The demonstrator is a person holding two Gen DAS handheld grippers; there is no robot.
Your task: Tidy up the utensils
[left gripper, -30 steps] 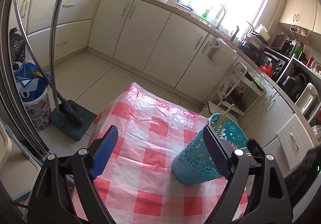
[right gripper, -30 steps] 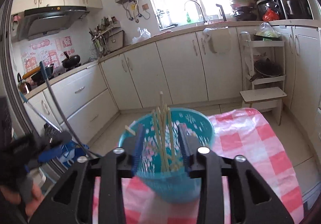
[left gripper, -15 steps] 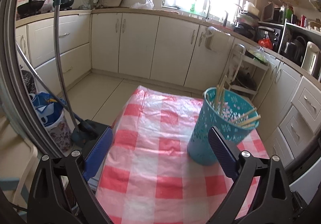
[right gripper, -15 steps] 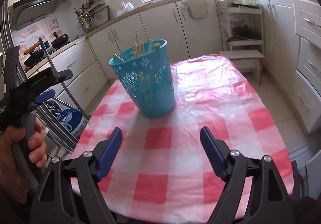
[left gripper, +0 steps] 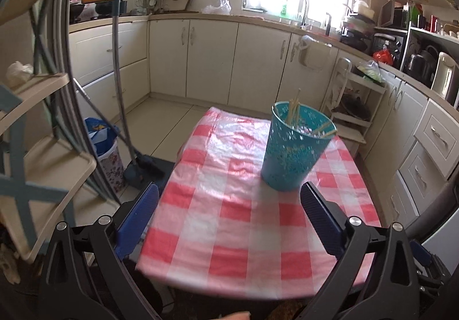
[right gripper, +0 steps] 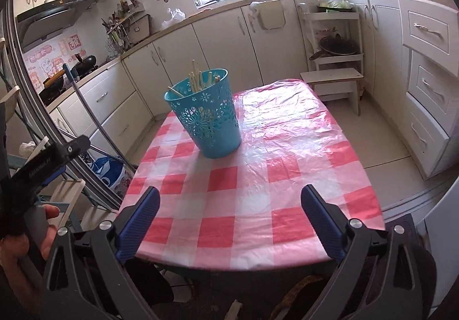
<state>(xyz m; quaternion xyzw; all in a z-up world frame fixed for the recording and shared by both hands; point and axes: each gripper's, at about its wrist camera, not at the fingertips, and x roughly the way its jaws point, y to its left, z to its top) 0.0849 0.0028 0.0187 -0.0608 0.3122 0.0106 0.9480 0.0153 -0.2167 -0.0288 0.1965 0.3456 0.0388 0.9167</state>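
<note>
The teal perforated basket [right gripper: 207,112] stands upright on the checked table [right gripper: 258,176], holding wooden chopsticks [right gripper: 196,78] that lean against its rim. The right gripper [right gripper: 229,215] has its jaws wide, having just been opening, with nothing between them; the basket sits well ahead, clear of them. The left gripper [left gripper: 229,211] likewise has its jaws spread wide and empty, the basket [left gripper: 295,149] just beyond its right-hand jaw.

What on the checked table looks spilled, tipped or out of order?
Nothing stands out. The teal perforated plastic basket stands upright on the red-and-white checked plastic tablecloth, with the wooden chopsticks inside it, some upright and some leaning on the rim. The cloth is only wrinkled; nothing is spilled.
</note>
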